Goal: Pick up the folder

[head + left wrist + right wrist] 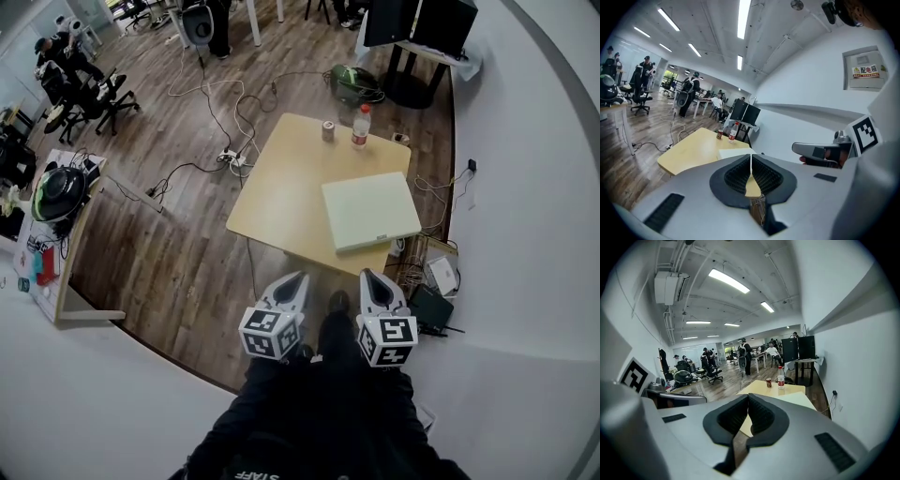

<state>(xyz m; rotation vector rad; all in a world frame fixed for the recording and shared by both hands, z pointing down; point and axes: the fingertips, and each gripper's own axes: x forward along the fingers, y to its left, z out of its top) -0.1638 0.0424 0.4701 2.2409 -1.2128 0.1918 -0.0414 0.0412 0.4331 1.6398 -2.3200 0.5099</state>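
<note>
Fingers (738, 176) of left gripper (298, 278): are pressing together at the tips, pinching nothing. Fingers (761, 416) of right gripper (371, 277): are likewise meeting tip to tip, empty. Both grippers are hovering side by side just off the near edge of the surface (281, 192), at its 6 o'clock, touching nothing.

Folder (370, 210): pale and flat, is lying on the surface toward 4 o'clock, its corners sitting close to the near and right edges.

Bottle (360, 126) and can (328, 130): are standing near the far edge at 12 o'clock, well apart from the folder.

Open wooden floor (178, 253) is stretching away at 9 o'clock of the surface, with cables (187, 167) trailing across it. White wall (525, 187) is crowding the 3 o'clock side.
</note>
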